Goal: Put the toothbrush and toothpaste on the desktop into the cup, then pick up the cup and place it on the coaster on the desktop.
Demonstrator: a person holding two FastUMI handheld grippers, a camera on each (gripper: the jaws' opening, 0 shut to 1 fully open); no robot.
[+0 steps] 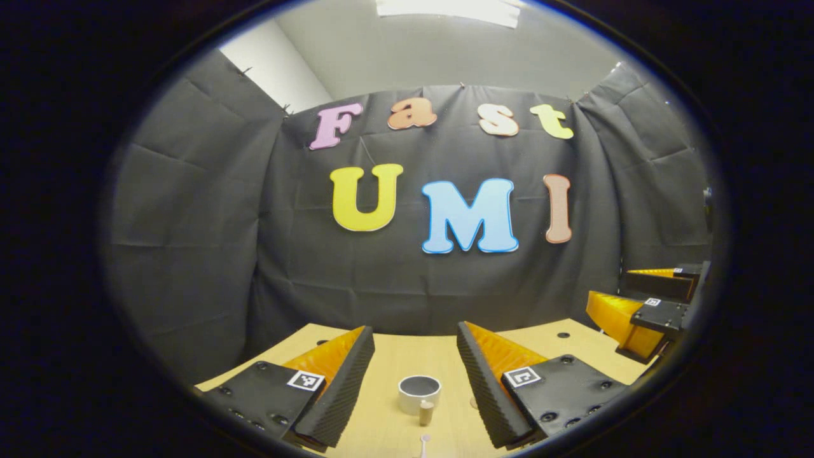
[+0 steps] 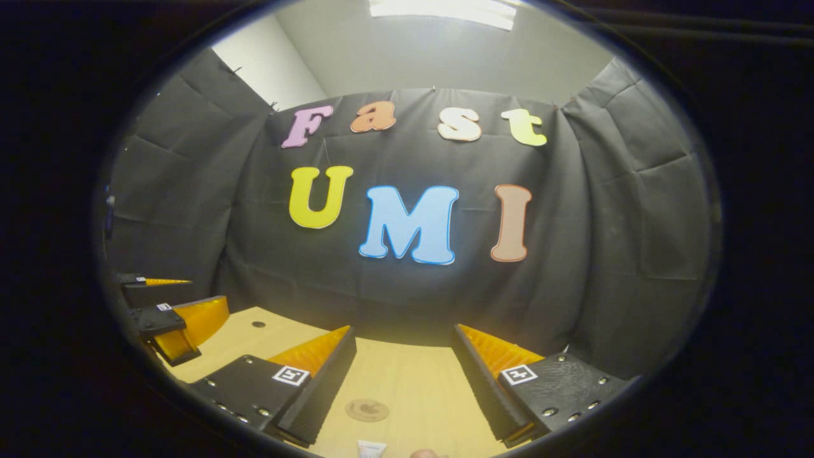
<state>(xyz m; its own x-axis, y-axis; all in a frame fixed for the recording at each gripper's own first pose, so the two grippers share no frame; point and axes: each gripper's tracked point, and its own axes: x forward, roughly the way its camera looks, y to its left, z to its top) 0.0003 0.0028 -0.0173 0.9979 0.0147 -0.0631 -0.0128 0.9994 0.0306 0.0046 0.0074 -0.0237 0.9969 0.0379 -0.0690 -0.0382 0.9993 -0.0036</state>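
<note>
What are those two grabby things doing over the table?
A person holds two grippers above a wooden desktop, and both are open with nothing in them. The left gripper points at a small cup with a small cylindrical thing just in front of it. The right gripper points at a round coaster. A bit of something white, maybe the toothpaste, peeks in at the bottom. Nothing has been picked up yet.

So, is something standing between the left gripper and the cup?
Nothing visible does. The left gripper is open and empty, and the cup sits on the desktop directly ahead between its fingers; a small cylinder stands just in front of the cup.
</note>
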